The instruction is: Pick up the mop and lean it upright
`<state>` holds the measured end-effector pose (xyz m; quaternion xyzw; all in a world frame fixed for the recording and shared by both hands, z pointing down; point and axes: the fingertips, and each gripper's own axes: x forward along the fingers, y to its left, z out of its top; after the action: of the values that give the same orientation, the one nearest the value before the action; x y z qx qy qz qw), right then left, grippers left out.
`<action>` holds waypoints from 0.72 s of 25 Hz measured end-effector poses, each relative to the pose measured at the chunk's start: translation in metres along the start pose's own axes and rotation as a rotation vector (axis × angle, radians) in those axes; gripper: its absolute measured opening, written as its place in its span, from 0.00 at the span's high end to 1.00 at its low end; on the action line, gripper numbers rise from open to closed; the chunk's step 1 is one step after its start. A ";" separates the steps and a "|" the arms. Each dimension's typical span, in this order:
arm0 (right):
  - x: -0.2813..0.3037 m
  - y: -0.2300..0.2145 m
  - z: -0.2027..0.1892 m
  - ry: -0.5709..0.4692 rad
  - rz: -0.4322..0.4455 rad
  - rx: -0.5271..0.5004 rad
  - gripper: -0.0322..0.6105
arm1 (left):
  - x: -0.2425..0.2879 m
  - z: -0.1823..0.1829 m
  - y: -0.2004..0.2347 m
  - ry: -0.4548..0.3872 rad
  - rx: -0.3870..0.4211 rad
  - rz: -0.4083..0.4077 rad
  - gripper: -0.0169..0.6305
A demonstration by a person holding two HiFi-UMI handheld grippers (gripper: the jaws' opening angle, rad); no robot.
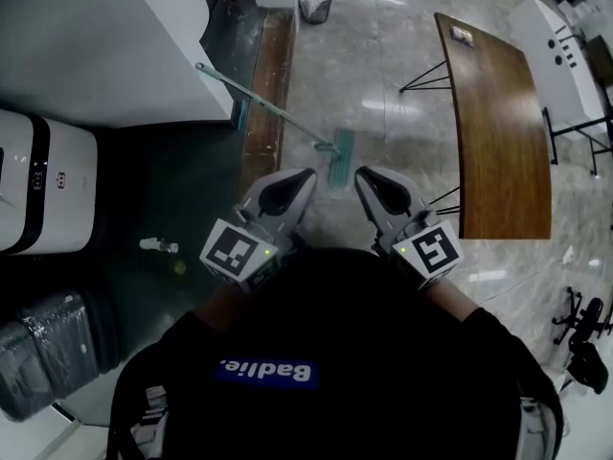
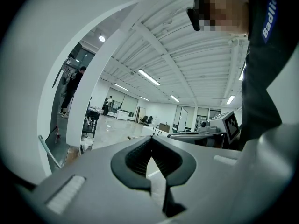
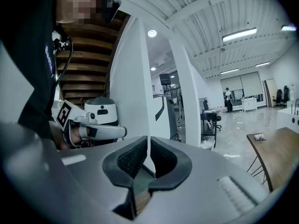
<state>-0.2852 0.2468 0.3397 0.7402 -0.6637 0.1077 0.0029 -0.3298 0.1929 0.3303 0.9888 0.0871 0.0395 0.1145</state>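
Note:
The mop (image 1: 278, 115) has a long thin handle that runs from the white wall at upper left down to its teal head (image 1: 338, 156) on the pale floor. I cannot tell from above how steeply it leans. A slanted piece of that handle (image 2: 48, 152) shows at the far left of the left gripper view. My left gripper (image 1: 305, 174) and right gripper (image 1: 363, 174) are held side by side near the person's chest, just short of the mop head and not touching it. Both are shut with nothing between their pads, in the left gripper (image 2: 151, 141) view and the right gripper (image 3: 148, 139) view alike.
A long wooden table (image 1: 498, 132) on thin black legs stands at the right. A white appliance (image 1: 38, 180) and a wrapped case (image 1: 48, 353) sit at the left, with a small bottle (image 1: 158, 245) on the dark floor. A lined bin (image 1: 316, 3) stands at the back.

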 end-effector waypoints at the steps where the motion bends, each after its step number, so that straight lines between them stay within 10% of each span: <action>1: 0.005 0.001 0.000 0.003 -0.002 -0.002 0.91 | -0.002 -0.001 0.005 -0.002 0.000 -0.001 0.94; 18: 0.061 -0.020 0.002 0.055 0.162 -0.013 0.90 | 0.010 0.002 0.048 -0.017 -0.034 0.134 0.94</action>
<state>-0.2593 0.1886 0.3505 0.6807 -0.7219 0.1236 0.0171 -0.3121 0.1484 0.3404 0.9906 0.0189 0.0401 0.1292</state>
